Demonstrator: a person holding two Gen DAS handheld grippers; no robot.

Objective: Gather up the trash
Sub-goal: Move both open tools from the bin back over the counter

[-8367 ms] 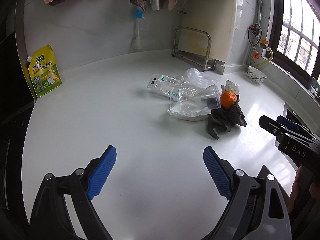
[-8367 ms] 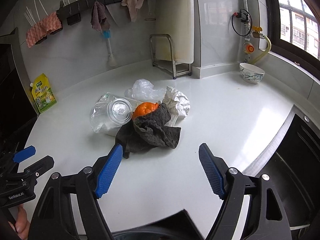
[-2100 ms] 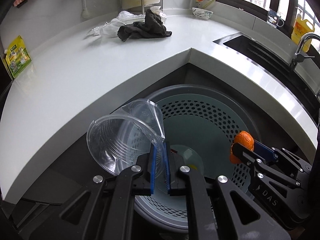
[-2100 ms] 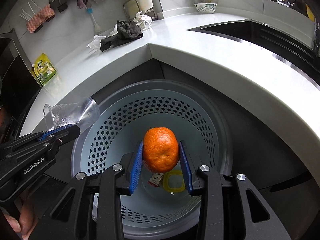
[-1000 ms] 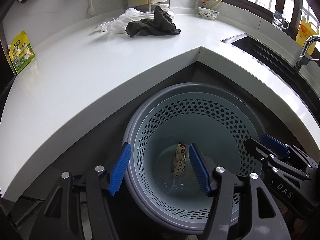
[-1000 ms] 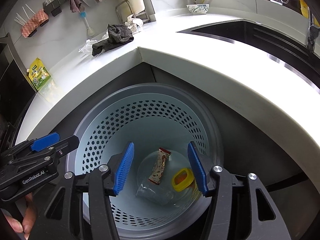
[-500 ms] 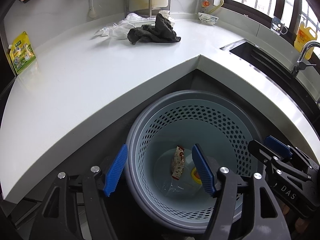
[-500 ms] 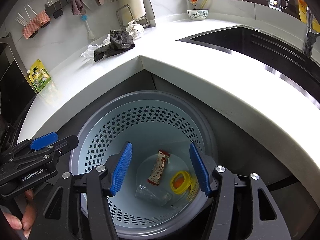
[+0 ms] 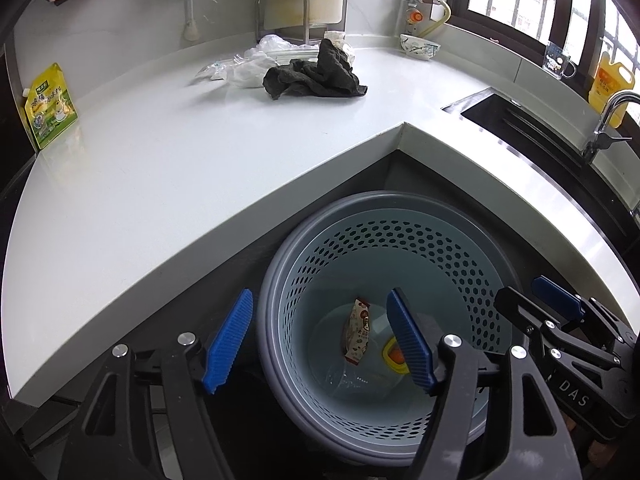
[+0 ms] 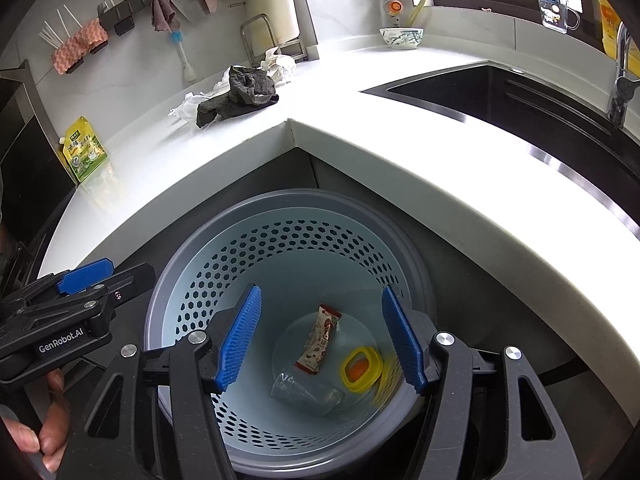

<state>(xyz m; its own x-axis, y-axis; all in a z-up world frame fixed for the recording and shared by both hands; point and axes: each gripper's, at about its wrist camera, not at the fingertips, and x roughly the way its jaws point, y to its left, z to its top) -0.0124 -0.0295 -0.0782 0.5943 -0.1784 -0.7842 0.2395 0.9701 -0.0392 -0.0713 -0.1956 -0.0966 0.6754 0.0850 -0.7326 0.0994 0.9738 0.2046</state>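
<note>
Trash lies at the bottom of the perforated bin [image 10: 224,280], which stands on the floor in the inner corner of the white tabletop [image 9: 160,168]. Inside it are a snack wrapper [image 10: 319,340], a clear plastic cup [image 10: 306,394] lying on its side, and a yellow lid [image 10: 359,368] with an orange centre just beside the wrapper.

Both grippers hang over the bin and point down into it. The left gripper [image 9: 318,344] has its jaws apart with nothing between them; they have just been opening wider. One blue pad sits outside the bin's rim and the other over its inside. The right gripper [image 10: 320,338] also has its jaws apart and empty, and they too have just been opening. Through its gap the wrapper, cup and lid show far below. A hand [image 10: 36,432] holds the left gripper's handle at the lower left of the right wrist view.

More trash is on the tabletop, well apart from the bin: a dark rag [image 9: 316,76] lies crumpled against clear plastic wrapping [image 9: 244,68] and crumpled white paper [image 10: 280,64], near a metal rack [image 9: 282,12]. A yellow pouch [image 9: 50,106] leans at the far left edge. A bowl [image 9: 419,46] sits near the window, and a sink [image 9: 520,120] is set in the tabletop on the right.
</note>
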